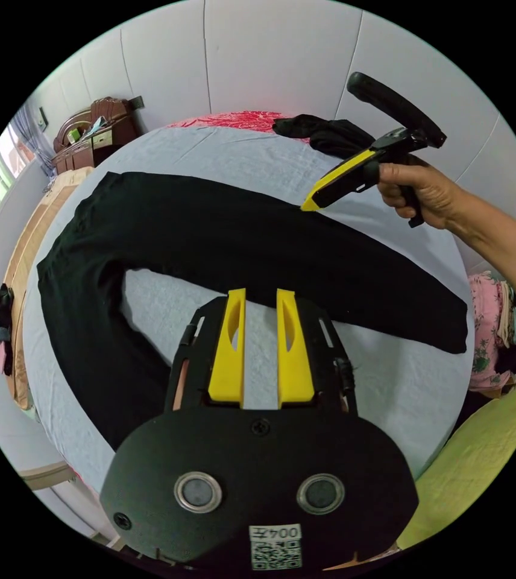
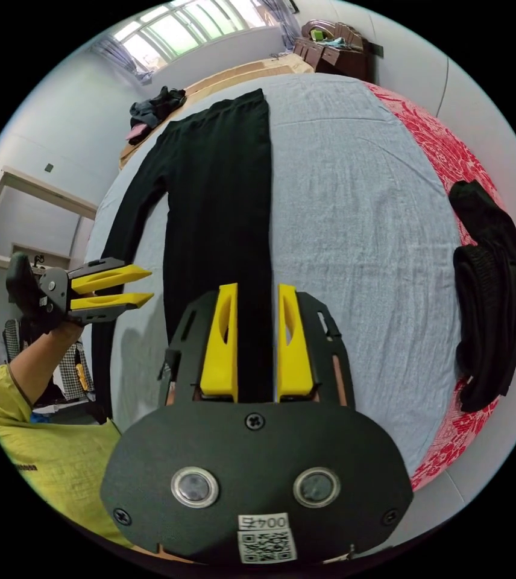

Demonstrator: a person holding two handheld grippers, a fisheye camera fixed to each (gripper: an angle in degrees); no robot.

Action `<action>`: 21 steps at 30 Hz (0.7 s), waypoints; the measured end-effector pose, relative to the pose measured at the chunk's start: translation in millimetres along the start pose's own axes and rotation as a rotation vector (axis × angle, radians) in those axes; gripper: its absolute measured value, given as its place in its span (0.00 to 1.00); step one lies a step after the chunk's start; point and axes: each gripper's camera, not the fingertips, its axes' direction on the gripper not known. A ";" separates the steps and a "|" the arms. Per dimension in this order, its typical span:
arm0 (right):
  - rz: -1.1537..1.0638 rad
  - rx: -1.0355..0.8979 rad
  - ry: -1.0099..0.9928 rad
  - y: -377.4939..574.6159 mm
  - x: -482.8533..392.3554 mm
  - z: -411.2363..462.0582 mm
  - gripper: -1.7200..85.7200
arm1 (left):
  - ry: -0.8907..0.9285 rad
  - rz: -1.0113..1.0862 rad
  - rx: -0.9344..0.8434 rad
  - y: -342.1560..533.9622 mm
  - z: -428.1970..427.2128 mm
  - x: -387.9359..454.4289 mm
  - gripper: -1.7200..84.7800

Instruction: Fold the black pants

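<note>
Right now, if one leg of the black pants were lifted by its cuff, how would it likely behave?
The black pants lie flat and thin on the sheet, so the leg would probably droop limply. They look light. Cloth on cloth, the rest would likely drag rather than slide freely.

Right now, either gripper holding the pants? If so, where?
Nothing held. The left gripper and right gripper both have jaws apart, with no fabric of the black pants between them.

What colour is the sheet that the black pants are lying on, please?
Light blue-grey sheet, clearest in the right gripper view.
</note>
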 end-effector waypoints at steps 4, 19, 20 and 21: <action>0.004 -0.008 0.013 -3.4 -6.3 -7.2 0.13 | -0.002 -0.007 -0.004 7.5 15.5 -2.9 0.11; -0.047 -0.008 0.193 1.3 -36.0 -36.5 0.07 | 0.000 0.003 -0.034 53.3 68.0 1.0 0.11; -0.034 0.035 0.125 -0.6 -35.1 -43.7 0.08 | 0.001 0.003 -0.035 55.6 69.7 1.2 0.11; -0.022 0.049 0.099 -2.8 -34.0 -46.1 0.08 | -0.006 0.010 -0.036 57.9 71.3 2.8 0.11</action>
